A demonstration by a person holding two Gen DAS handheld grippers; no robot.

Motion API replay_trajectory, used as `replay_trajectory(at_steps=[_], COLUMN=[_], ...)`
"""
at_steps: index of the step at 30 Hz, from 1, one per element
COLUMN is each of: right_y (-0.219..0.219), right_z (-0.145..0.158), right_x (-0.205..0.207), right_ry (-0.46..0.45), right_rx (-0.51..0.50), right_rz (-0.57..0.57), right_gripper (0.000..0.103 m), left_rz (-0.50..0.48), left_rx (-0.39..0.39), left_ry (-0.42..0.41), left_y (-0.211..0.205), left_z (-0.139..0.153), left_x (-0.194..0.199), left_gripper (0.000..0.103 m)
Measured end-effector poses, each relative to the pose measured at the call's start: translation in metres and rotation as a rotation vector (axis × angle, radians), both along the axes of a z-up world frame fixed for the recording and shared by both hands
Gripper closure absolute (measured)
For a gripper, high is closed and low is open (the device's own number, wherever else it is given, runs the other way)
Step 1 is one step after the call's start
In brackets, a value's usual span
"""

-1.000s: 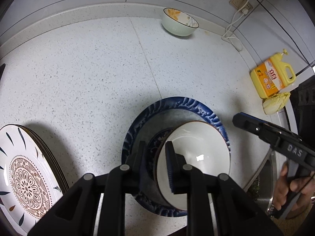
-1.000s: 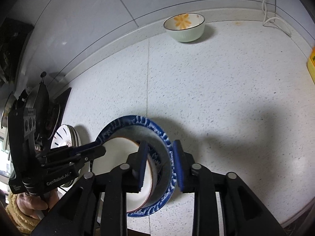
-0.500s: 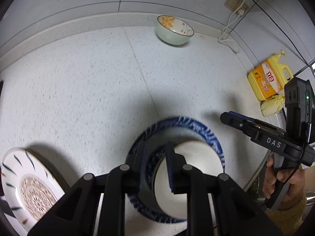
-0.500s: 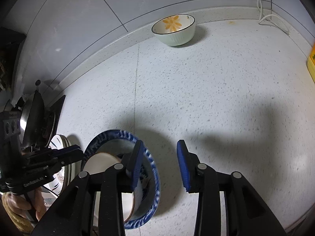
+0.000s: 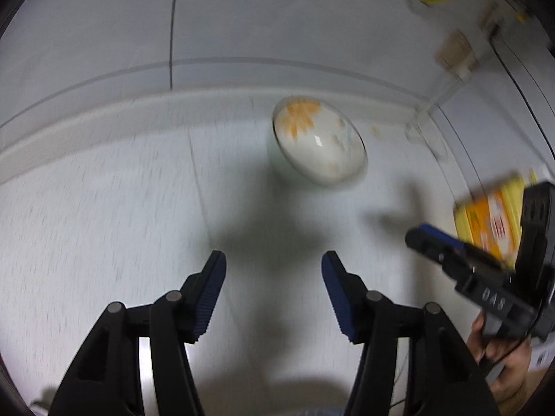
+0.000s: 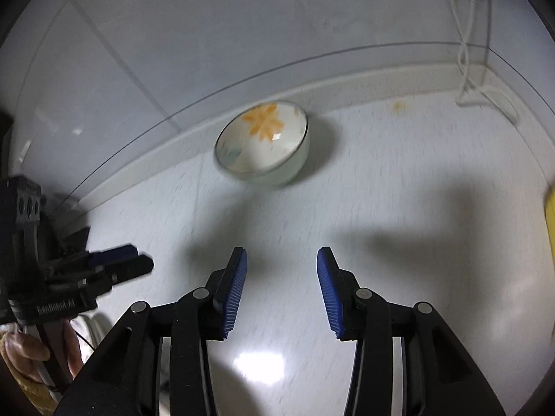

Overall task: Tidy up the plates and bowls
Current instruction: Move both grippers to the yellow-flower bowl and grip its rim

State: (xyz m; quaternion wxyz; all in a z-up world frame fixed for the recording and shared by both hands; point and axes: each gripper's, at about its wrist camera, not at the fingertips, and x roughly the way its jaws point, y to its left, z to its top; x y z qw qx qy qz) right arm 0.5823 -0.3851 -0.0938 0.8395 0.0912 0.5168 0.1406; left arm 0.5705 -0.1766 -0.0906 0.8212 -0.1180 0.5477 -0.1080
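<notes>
A: Standing upright, mouth up, the orange-flower bowl [image 6: 262, 144] sits on the speckled worktop [image 6: 399, 180] beside the back wall; round, no long axis.

B: Tools?

A: Left tool [image 5: 272, 293] and right tool [image 6: 281, 286]: jaws opening, both empty. Yellow detergent bottle [image 5: 492, 222] right, white cable [image 6: 466, 34] in the corner. Bare worktop between.
</notes>
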Motion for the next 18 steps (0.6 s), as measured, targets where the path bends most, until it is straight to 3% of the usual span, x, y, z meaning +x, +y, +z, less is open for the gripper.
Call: replay_trajectory(at_steps=[8, 18], right_y=[0.004, 0.012], right_z=[-0.013, -0.055], right_x=[0.08, 0.124], right_ry=[0.027, 0.118], right_rx=[0.016, 0.001], right_rz=[0.003, 0.021], right_gripper=[0.065, 0.065], left_rz=[0.037, 0.029], left_rx=[-0.001, 0.024], left_ry=[0.022, 0.069], left_y=[-0.008, -0.021], left_z=[-0.029, -0.067], left_x=[0.093, 0.132], left_gripper=[0.047, 0.047])
